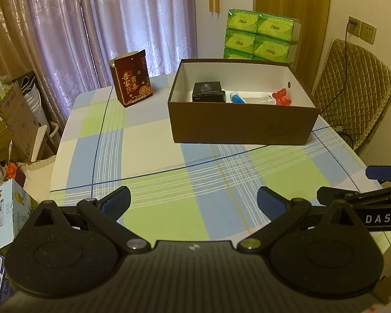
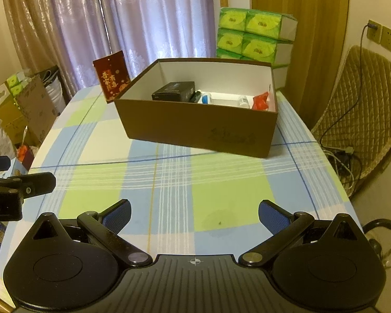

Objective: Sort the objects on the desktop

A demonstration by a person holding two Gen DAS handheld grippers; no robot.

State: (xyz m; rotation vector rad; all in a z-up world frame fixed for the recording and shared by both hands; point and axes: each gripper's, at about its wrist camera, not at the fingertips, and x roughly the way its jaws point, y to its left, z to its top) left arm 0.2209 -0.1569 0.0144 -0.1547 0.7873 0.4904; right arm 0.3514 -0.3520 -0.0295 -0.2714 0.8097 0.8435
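We hold both claws low over the near part of the counter (image 1: 153, 140), which wears a blue, green and white checked cloth. The left claw (image 1: 194, 200) is spread wide and grasps nothing; the right claw (image 2: 194, 215) is also released and empty.

The large brown cardboard box with white inside (image 1: 242, 127) stands beyond both claws, well apart from them. Inside this box we see a small black carton (image 1: 208, 92), a white and blue bottle (image 1: 237, 97), a small clear bottle (image 1: 266, 98) and a crumpled red packet (image 1: 282, 96). Left of the box, near the far edge, stands an upright dark red carton with gold letters (image 1: 133, 79); we judge it is the one thing left outside.

What may go wrong: this carton is tall and light-looking, so a claw that comes too high or from one side may tip it over. Behind the box the stacked green tissue packs (image 1: 260, 35) stand close, and a careless lift may knock them.
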